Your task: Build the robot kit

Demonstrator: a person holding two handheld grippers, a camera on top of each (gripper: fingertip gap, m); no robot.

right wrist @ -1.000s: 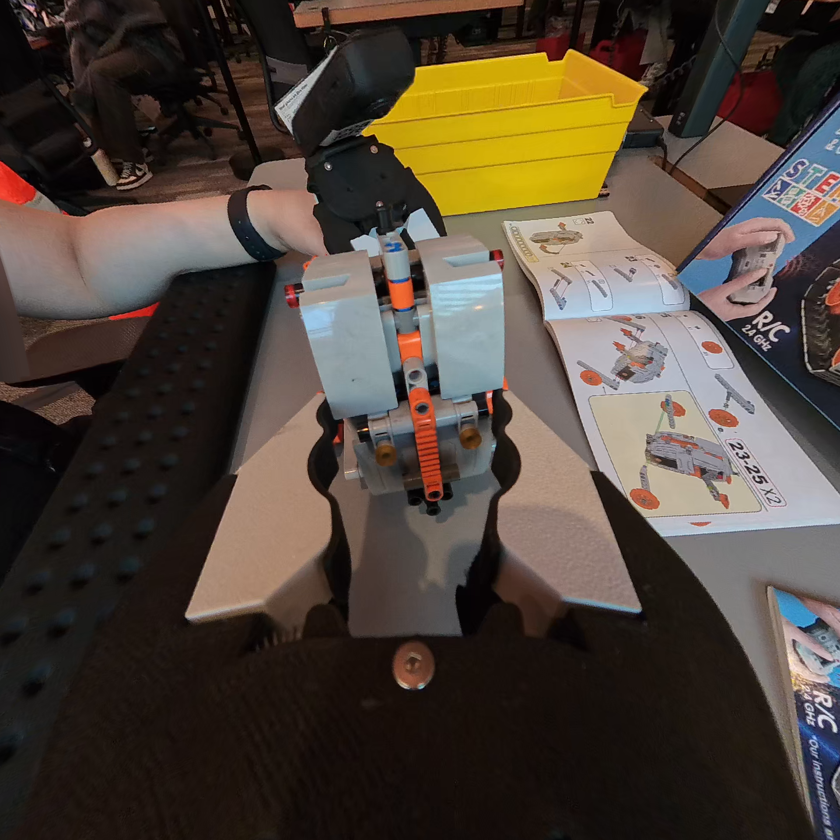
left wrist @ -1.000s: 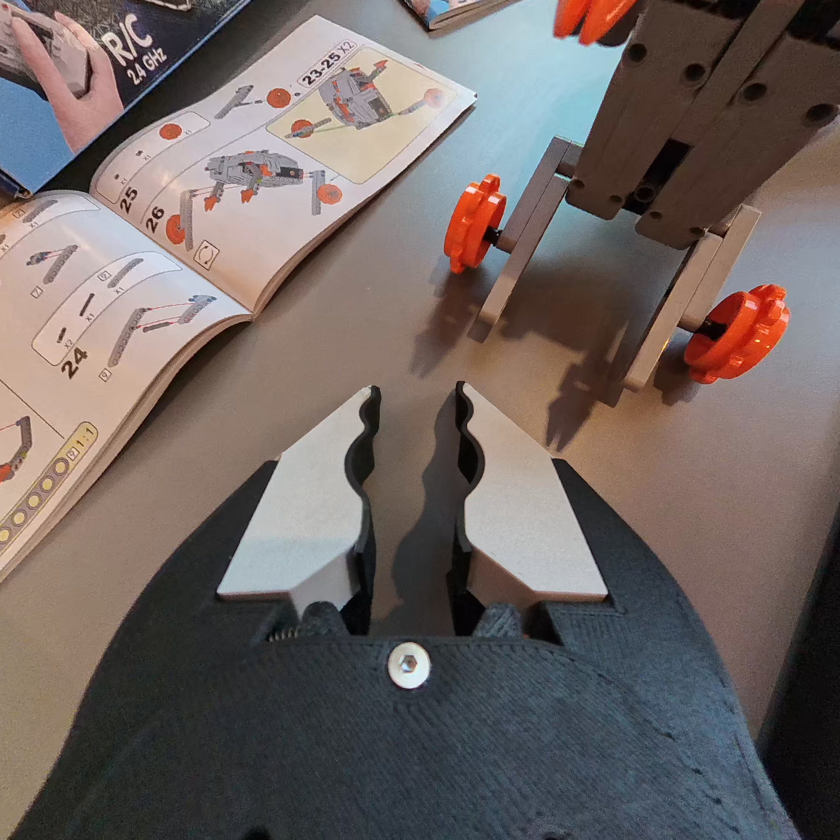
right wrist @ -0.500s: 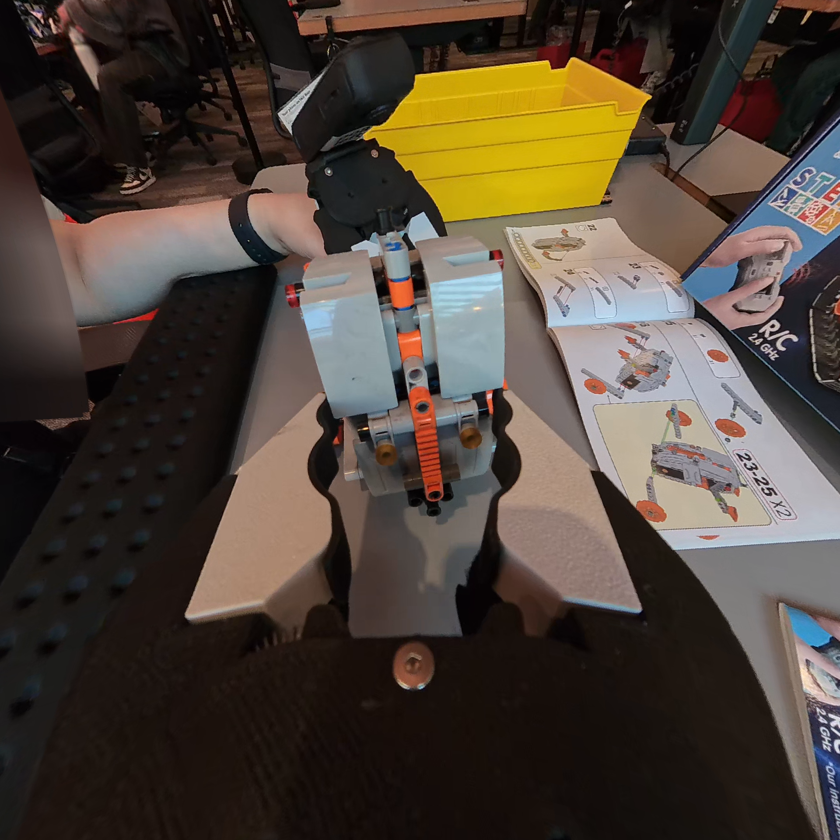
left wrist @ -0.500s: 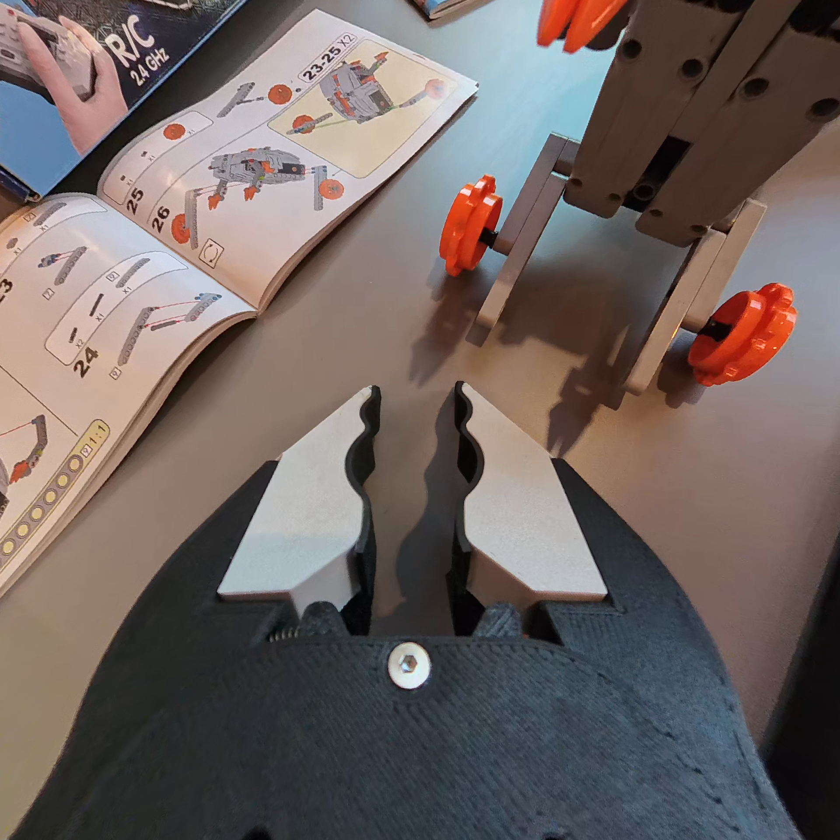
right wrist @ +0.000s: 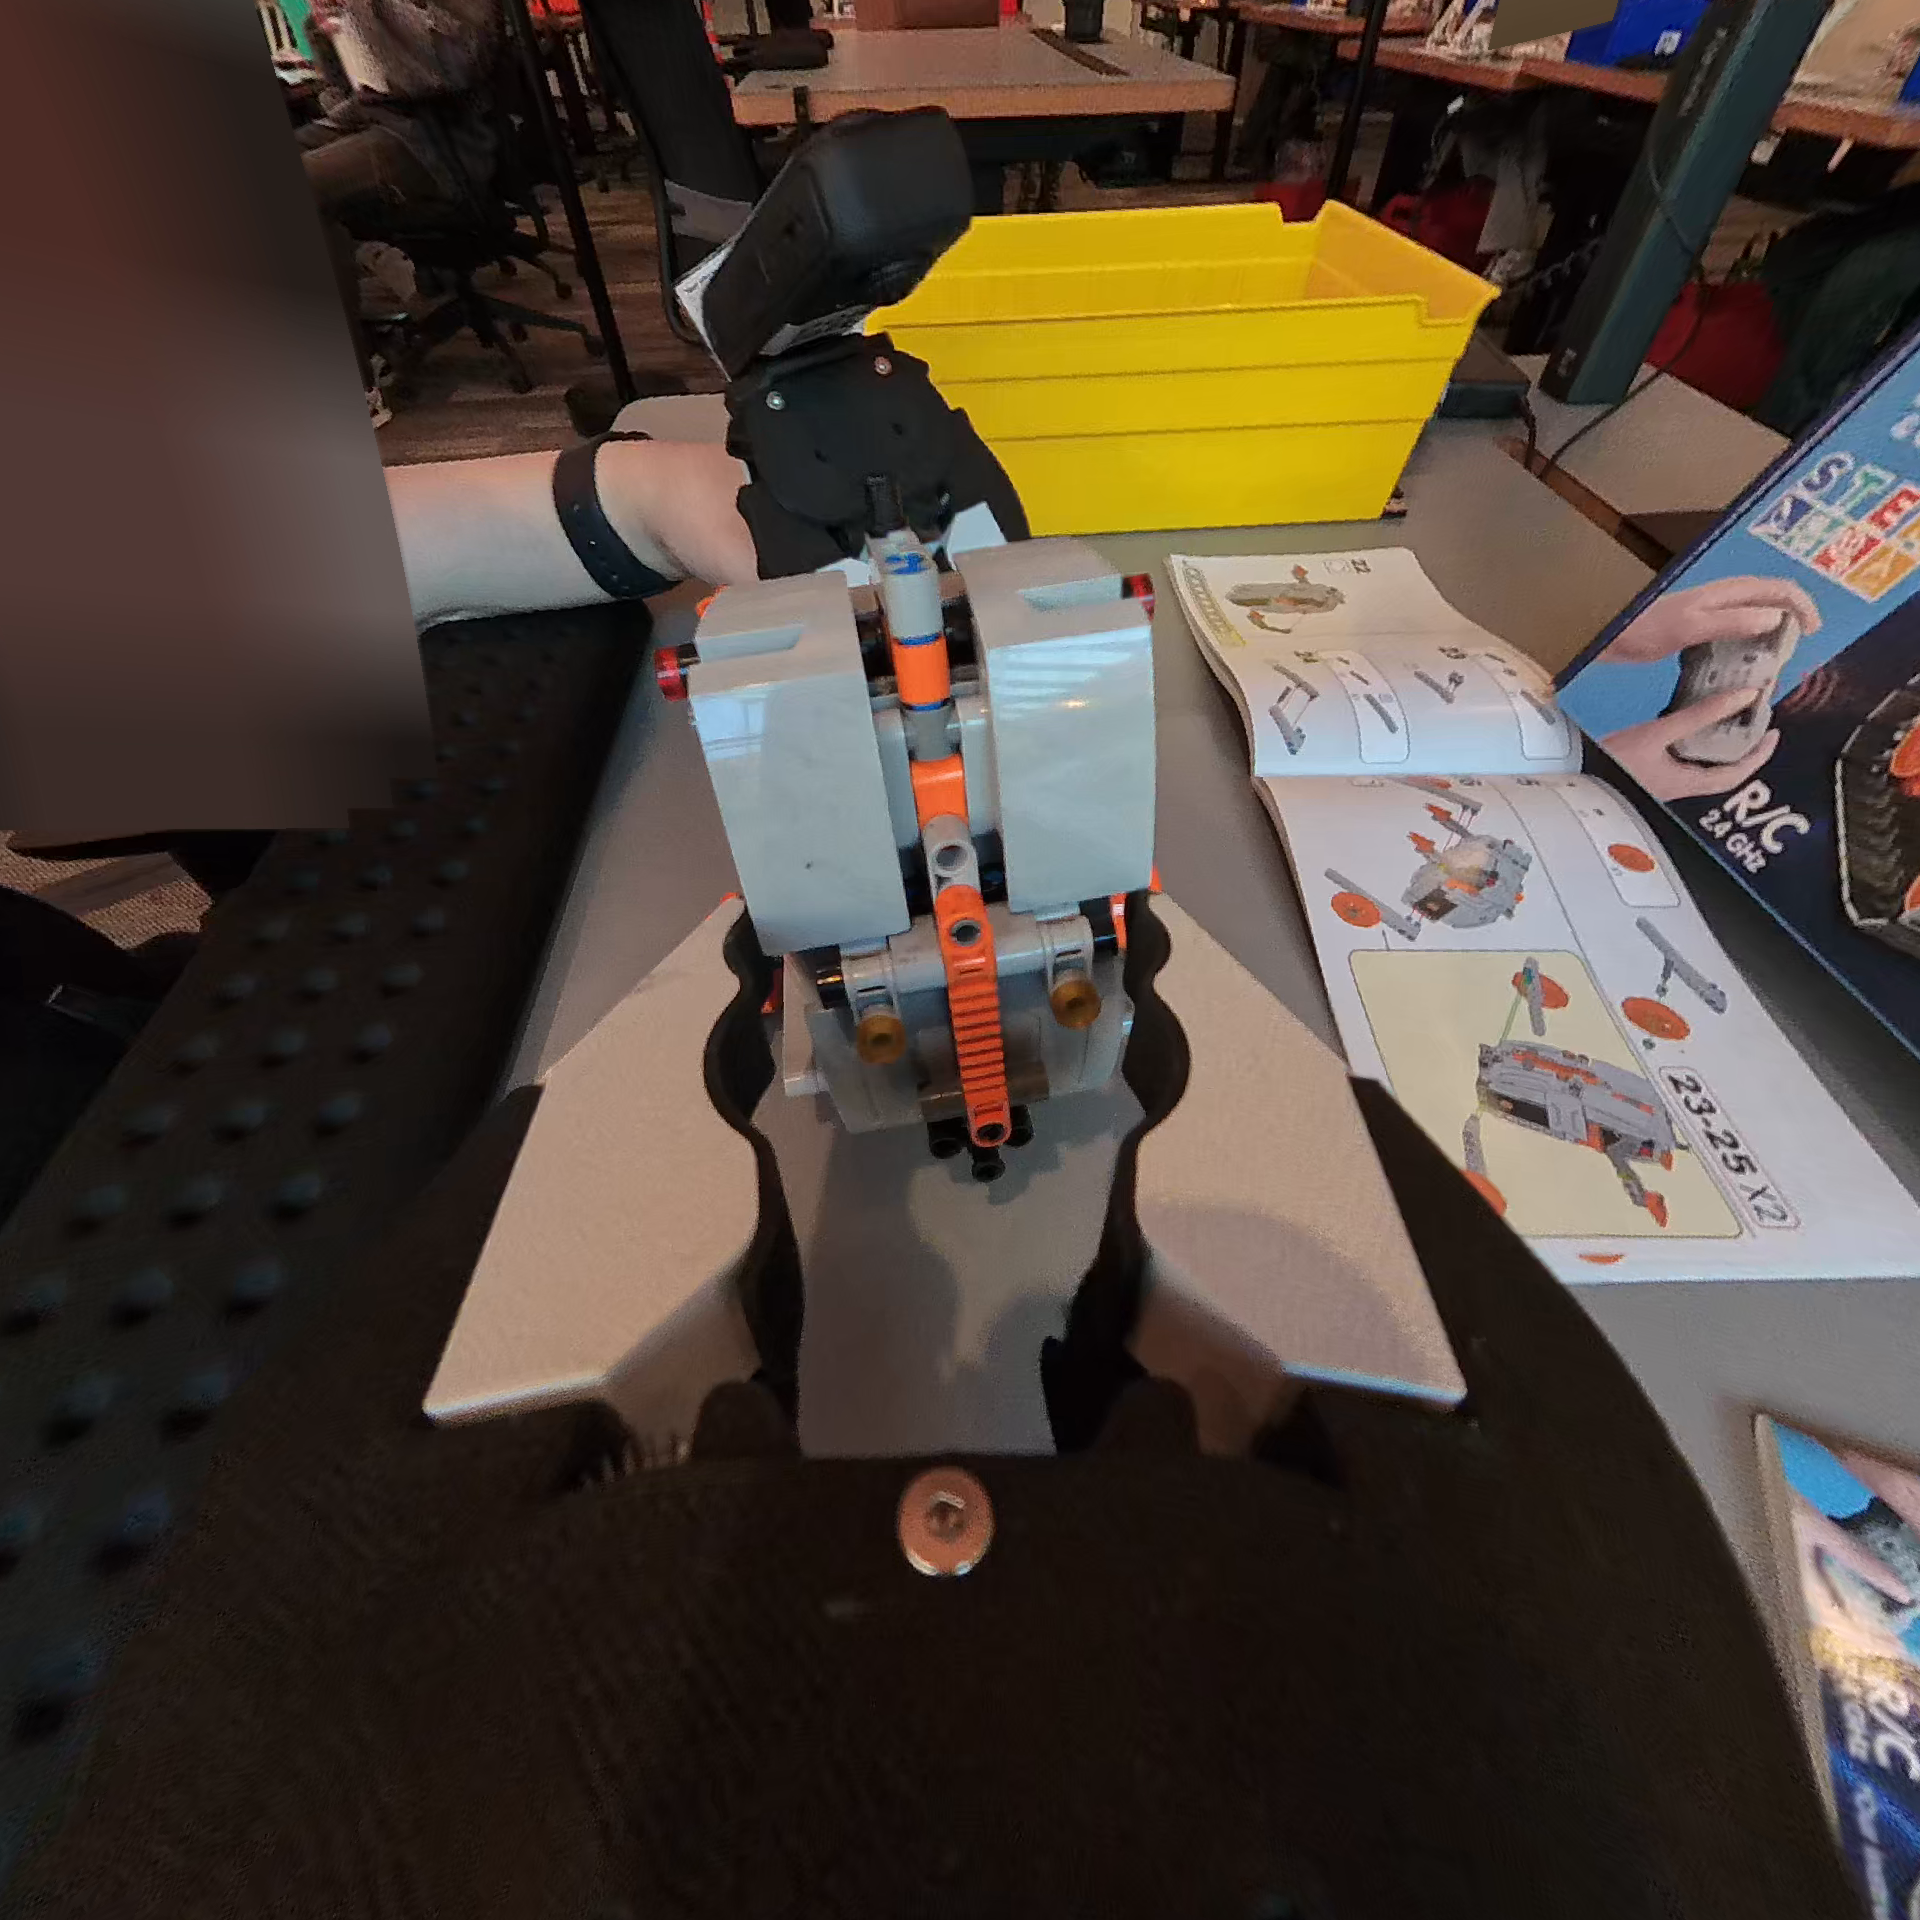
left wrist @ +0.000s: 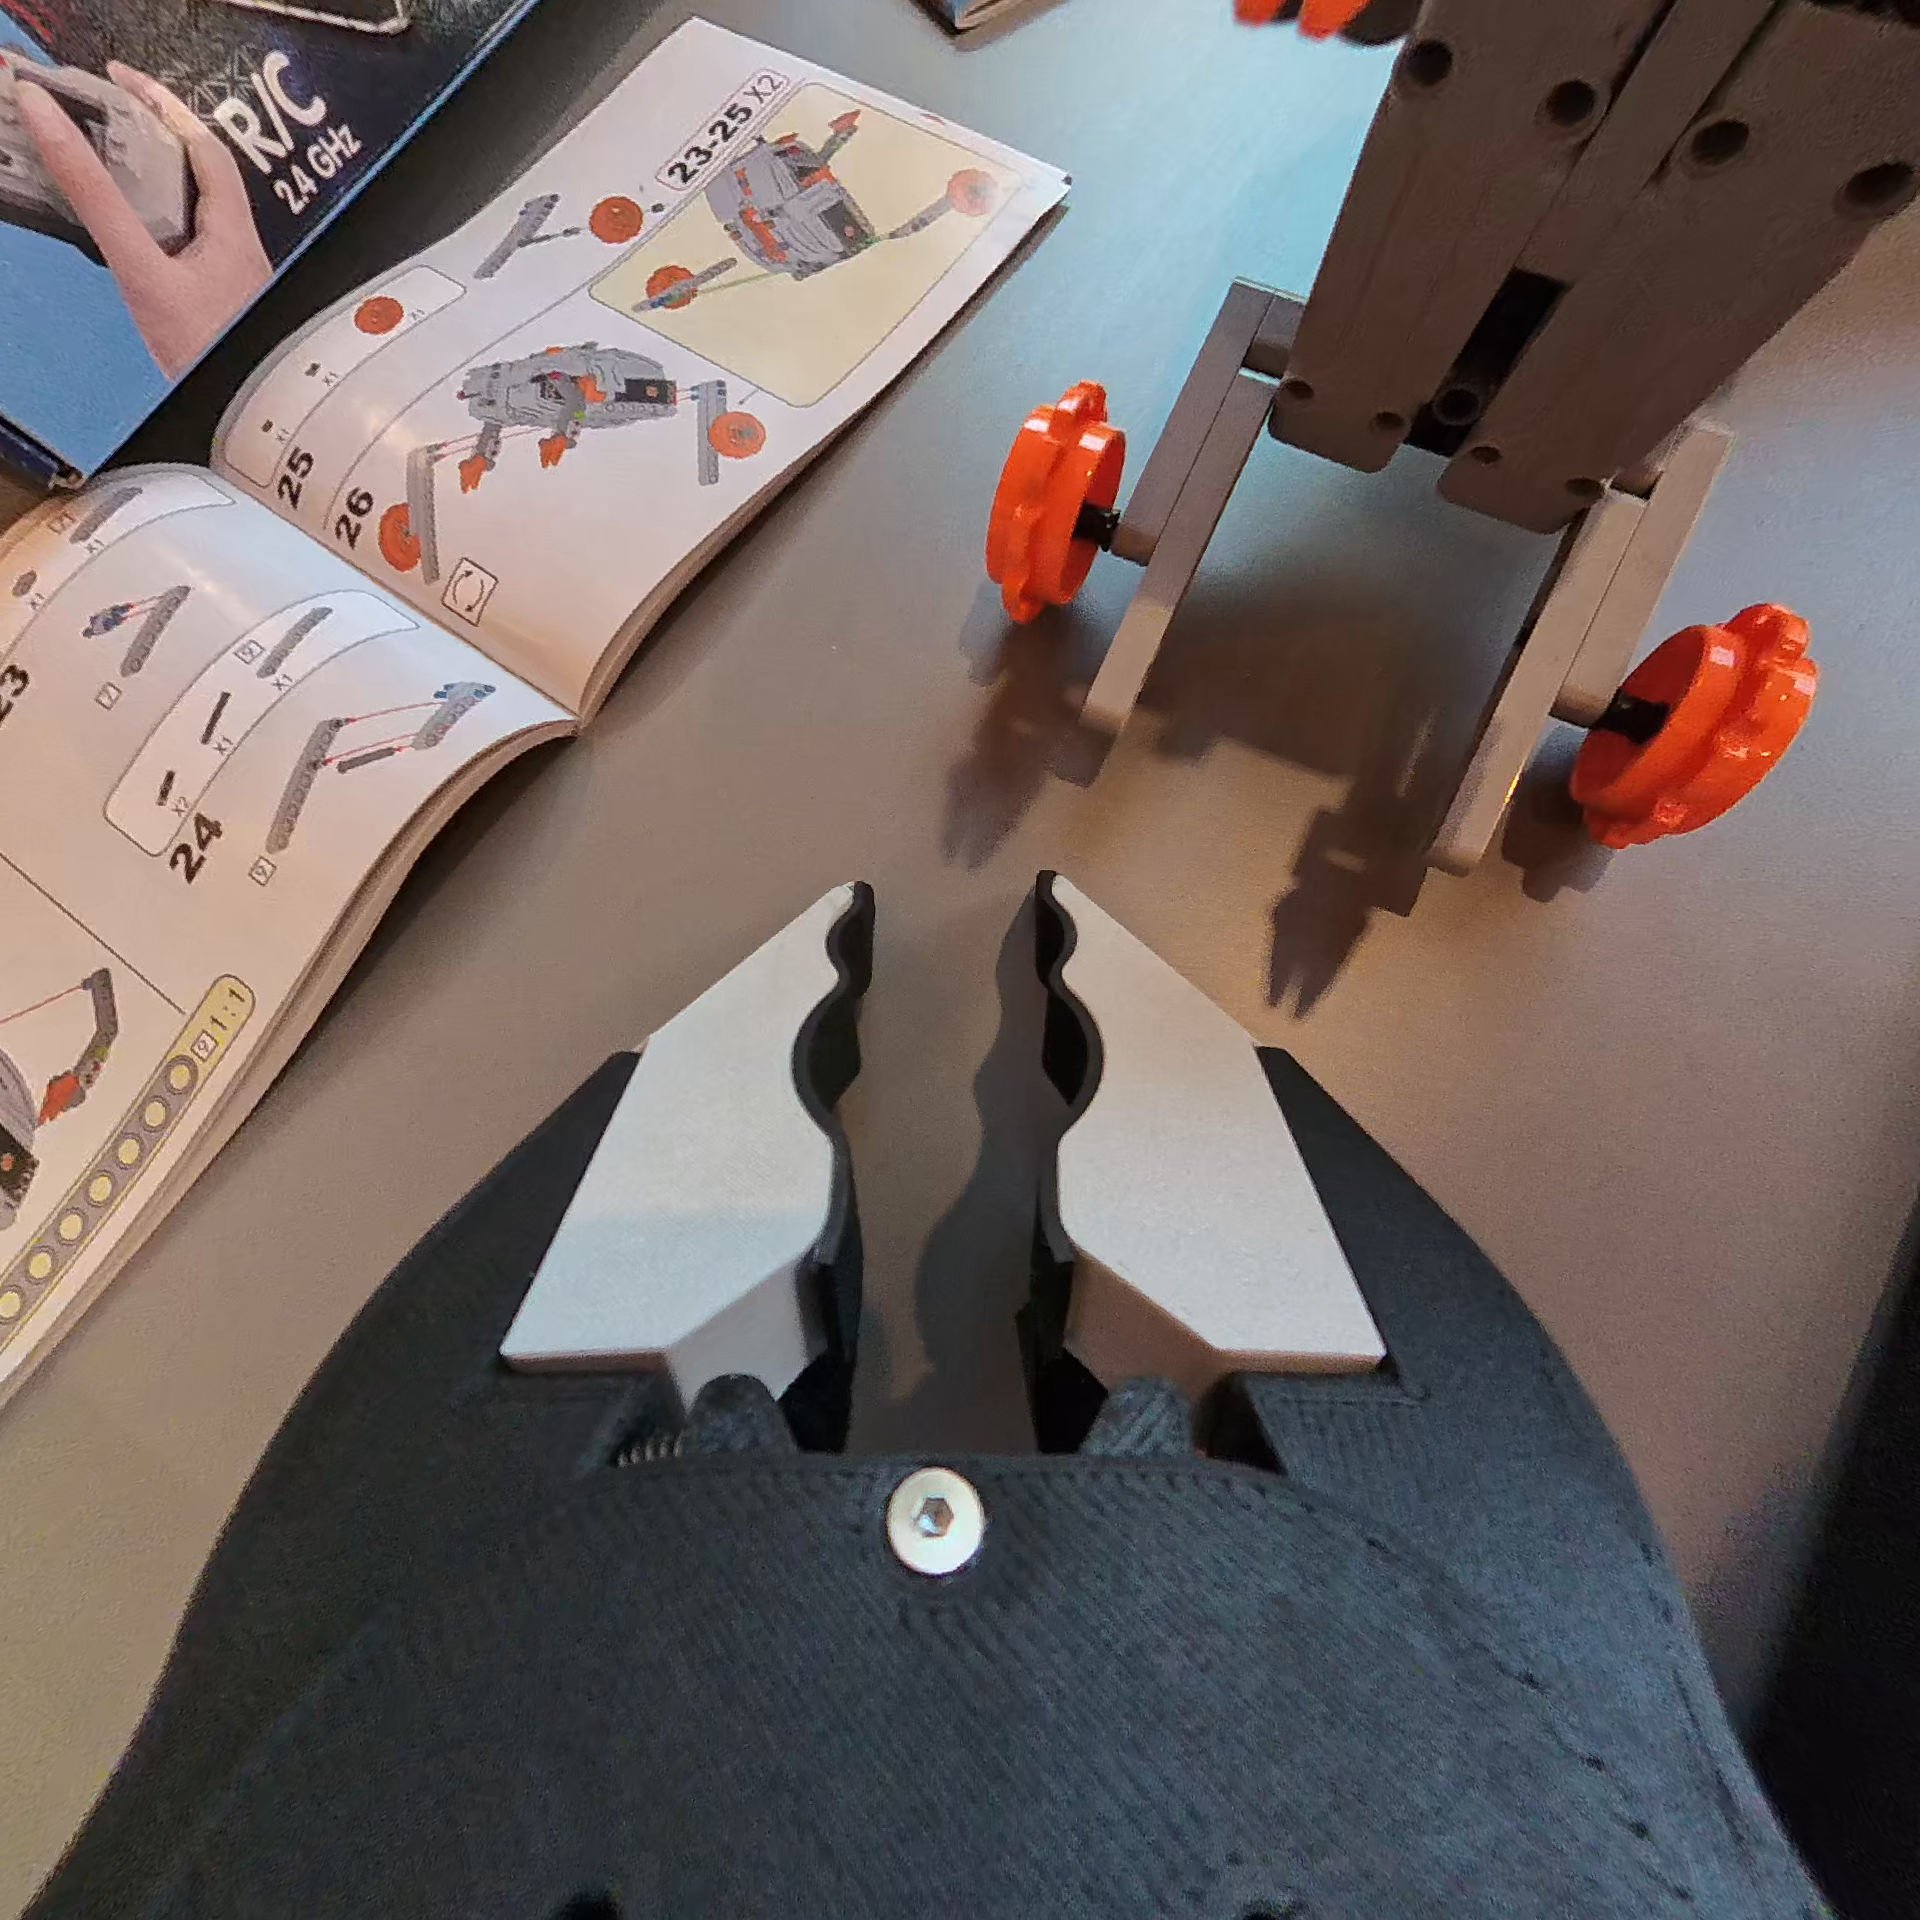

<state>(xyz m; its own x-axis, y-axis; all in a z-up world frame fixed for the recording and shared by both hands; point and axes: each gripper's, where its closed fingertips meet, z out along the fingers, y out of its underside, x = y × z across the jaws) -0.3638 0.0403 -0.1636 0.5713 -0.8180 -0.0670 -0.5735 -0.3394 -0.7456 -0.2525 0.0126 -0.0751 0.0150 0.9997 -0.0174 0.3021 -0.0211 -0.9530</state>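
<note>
A grey and orange brick model (right wrist: pixel 810 790) stands upright on the grey table (right wrist: pixel 623 935). My right gripper (right wrist: pixel 948 914) is shut on its lower part, one finger on each side. In the left wrist view the model's underside (left wrist: pixel 1558 260) shows at the upper right. It has two grey legs with orange wheels (left wrist: pixel 1055 499) (left wrist: pixel 1694 722). My left gripper (left wrist: pixel 951 894) is open with a narrow gap and holds nothing. It hovers over the table short of the model's legs. Its black body (right wrist: pixel 862 447) shows behind the model, held by a hand.
An open instruction booklet (left wrist: pixel 520 468) (right wrist: pixel 1507 935) lies beside the model, with a blue box (left wrist: pixel 135 156) (right wrist: pixel 1818 675) behind it. A yellow bin (right wrist: pixel 1174 374) stands at the far edge. A black studded board (right wrist: pixel 260 1039) lies along one side. Another printed sheet (right wrist: pixel 1849 1610) lies near the right gripper. Tip to tip, the grippers are about 15 cm apart.
The right gripper has tilted up a little with the model still in its grip. The left gripper has shifted only slightly and its gap is unchanged.
</note>
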